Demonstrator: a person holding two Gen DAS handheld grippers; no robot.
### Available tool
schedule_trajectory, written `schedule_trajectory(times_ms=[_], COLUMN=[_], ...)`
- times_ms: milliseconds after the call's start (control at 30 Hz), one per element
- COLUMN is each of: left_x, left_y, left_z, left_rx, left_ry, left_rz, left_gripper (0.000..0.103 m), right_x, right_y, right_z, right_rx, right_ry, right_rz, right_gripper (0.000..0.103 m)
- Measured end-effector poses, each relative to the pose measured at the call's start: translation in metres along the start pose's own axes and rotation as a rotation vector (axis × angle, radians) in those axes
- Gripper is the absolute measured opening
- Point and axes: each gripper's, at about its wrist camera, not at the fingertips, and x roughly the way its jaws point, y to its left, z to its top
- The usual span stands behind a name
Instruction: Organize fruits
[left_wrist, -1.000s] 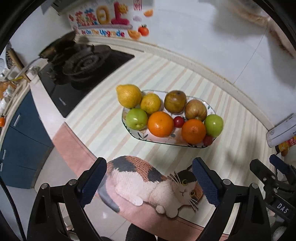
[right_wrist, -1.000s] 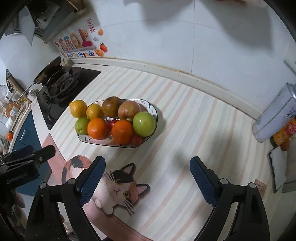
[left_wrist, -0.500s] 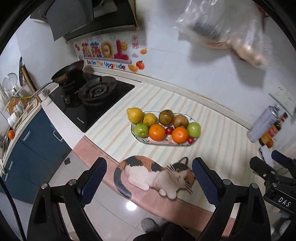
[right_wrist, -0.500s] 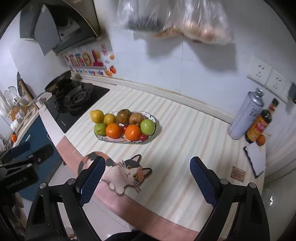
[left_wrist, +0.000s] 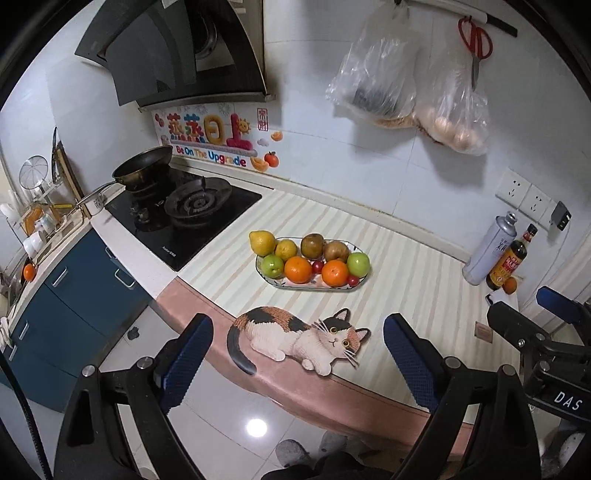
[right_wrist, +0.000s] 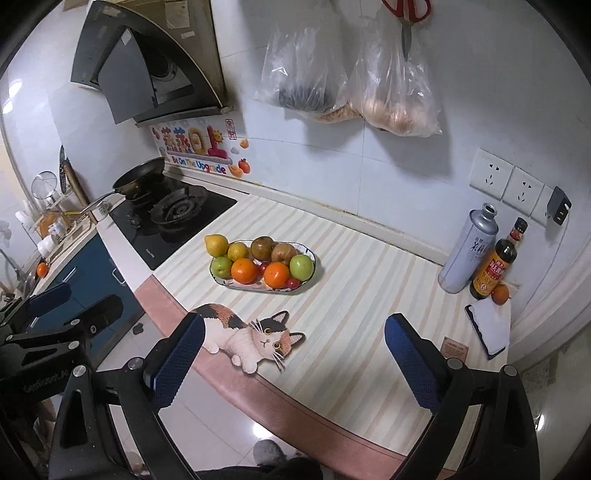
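Note:
An oval patterned dish (left_wrist: 360, 285) (right_wrist: 308, 284) on the striped counter holds the fruit: two lemons (left_wrist: 262, 242), two brown pears (left_wrist: 312, 246), two green apples (left_wrist: 358, 264), two oranges (left_wrist: 297, 270) and small red fruits (left_wrist: 317, 266). One lemon (right_wrist: 216, 245) overhangs the dish's left end. Both grippers hang well back from the counter, above its front edge. My left gripper (left_wrist: 297, 360) is open and empty. My right gripper (right_wrist: 293, 360) holds nothing, its jaws opening wider. Each gripper shows at the edge of the other's view.
A cat picture (left_wrist: 299, 338) lies at the counter's front edge. A gas hob (left_wrist: 184, 214) with a pan (left_wrist: 142, 166) is at the left. A metal can (right_wrist: 469, 254), a sauce bottle (right_wrist: 493, 269) and a small orange (right_wrist: 500, 293) stand at the right. Bags (left_wrist: 410, 92) hang on the wall.
Both grippers have pulled back and up from the dish, so the fruit looks smaller and the hood, wall bags and floor have come into view. Neither carries anything.

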Motion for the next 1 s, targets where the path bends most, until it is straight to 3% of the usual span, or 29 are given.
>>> schedule_trajectory(times_ms=[267, 567, 867, 1000], left_x=[-0.001, 0.043, 0.084, 0.095], left_y=[-0.008, -0.006, -0.004, -0.004], left_z=[0.004, 0.031, 0.044, 0.049], left_rx=[-0.007, -0.02, -0.009, -0.01], left_ry=[0.0, 0.036, 0.072, 0.074], left_rz=[0.008, 0.056, 0.088, 0.091], left_gripper=[0.095, 0.095, 0.095, 0.102], right_x=[0.003, 0.049, 0.105, 0.121], right_y=[-0.011, -0.018, -0.023, -0.025], right_z=[0.011, 0.04, 0.055, 0.055], right_rx=[0.006, 0.012, 0.018, 0.015], right_ry=[-0.009, -0.017, 0.043, 0.071], right_rz=[0.008, 0.003, 0.0, 0.002], right_gripper=[0.1, 0.1, 0.1, 0.1])
